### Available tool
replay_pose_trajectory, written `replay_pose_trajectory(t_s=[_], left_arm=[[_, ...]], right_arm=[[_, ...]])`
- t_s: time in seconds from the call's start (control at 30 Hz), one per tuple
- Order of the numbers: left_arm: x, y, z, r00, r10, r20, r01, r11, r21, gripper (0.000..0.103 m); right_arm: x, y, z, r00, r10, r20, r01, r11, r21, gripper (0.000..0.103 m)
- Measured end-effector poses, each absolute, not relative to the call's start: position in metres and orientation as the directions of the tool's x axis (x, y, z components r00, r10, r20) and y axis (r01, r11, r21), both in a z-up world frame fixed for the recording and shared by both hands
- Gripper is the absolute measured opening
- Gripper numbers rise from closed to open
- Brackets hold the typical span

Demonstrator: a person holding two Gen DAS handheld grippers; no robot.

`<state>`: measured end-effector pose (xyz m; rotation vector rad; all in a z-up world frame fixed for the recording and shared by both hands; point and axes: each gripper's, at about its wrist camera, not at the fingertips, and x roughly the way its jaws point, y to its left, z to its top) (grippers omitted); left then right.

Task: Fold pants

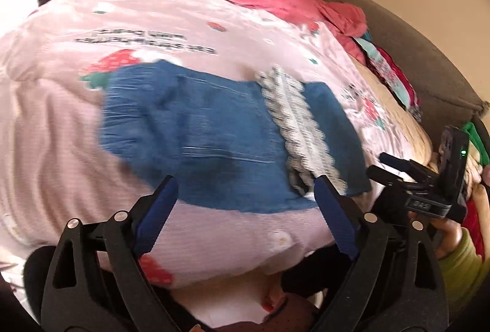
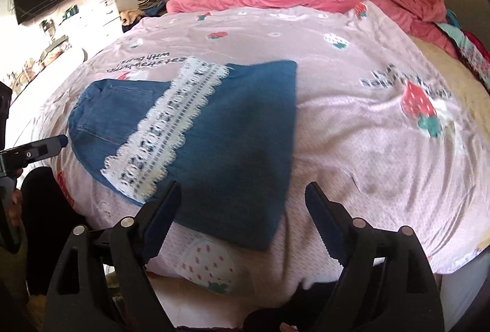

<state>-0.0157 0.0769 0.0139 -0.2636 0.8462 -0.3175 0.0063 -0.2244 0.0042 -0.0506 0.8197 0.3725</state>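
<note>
The denim pants lie folded into a compact bundle on the pink strawberry-print bedspread, lace trim running across the top. Both tools are off the cloth: the left gripper stands wide with nothing between its jaws, and the right gripper likewise gapes empty, both angled down over the near edge. The fold looks all but finished; what's next is probably one last halving or a smoothing press.
</note>
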Motion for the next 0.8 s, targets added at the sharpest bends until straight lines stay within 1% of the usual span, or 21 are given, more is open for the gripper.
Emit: replay_pose_trajectory(t_s=[0.03,0.1,0.13,0.2,0.27,0.4,0.53,0.57,0.6,0.67,0.73,0.8], left_arm=[[-0.017,0.081,0.014,0.627,-0.368,-0.686,0.158,0.923,-0.351,0.085],[-0.021,0.095,0.012,0.644,-0.349,-0.681,0.124,0.926,-0.357,0.09],[-0.022,0.1,0.011,0.649,-0.345,-0.678,0.112,0.925,-0.363,0.091],[-0.023,0.111,0.008,0.654,-0.337,-0.677,0.08,0.921,-0.381,0.092],[-0.022,0.119,0.005,0.657,-0.336,-0.675,0.06,0.916,-0.397,0.092],[-0.018,0.131,-0.002,0.659,-0.358,-0.661,0.032,0.891,-0.452,0.093],[-0.014,0.135,-0.009,0.666,-0.394,-0.634,0.015,0.856,-0.516,0.092],[-0.012,0.134,-0.01,0.666,-0.404,-0.627,0.013,0.847,-0.531,0.084],[-0.009,0.133,-0.013,0.662,-0.42,-0.621,0.016,0.836,-0.549,0.066],[-0.003,0.13,-0.019,0.648,-0.45,-0.614,0.023,0.817,-0.576,0.05],[0.002,0.128,-0.027,0.631,-0.473,-0.614,0.015,0.799,-0.601,0.049],[0.007,0.127,-0.034,0.614,-0.495,-0.615,0.009,0.784,-0.621,0.041]], right_arm=[[0.008,-0.219,0.007,0.621,0.31,-0.72,-0.352,0.931,0.097,0.089],[0.014,-0.206,0.015,0.615,0.333,-0.715,-0.379,0.92,0.103,0.089],[0.017,-0.198,0.021,0.613,0.346,-0.71,-0.396,0.913,0.102,0.089],[0.023,-0.183,0.03,0.604,0.377,-0.702,-0.434,0.895,0.107,0.09],[0.031,-0.167,0.04,0.587,0.411,-0.697,-0.477,0.872,0.113,0.094],[0.053,-0.128,0.057,0.548,0.466,-0.694,-0.565,0.818,0.103,0.094],[0.081,-0.093,0.062,0.462,0.525,-0.714,-0.635,0.758,0.146,0.094],[0.091,-0.082,0.061,0.432,0.533,-0.728,-0.653,0.741,0.155,0.094],[0.097,-0.073,0.061,0.416,0.536,-0.735,-0.663,0.732,0.158,0.094],[0.109,-0.05,0.061,0.355,0.558,-0.75,-0.709,0.683,0.173,0.094],[0.12,-0.026,0.058,0.31,0.56,-0.768,-0.745,0.645,0.17,0.094],[0.128,-0.004,0.051,0.281,0.545,-0.79,-0.764,0.625,0.159,0.094]])
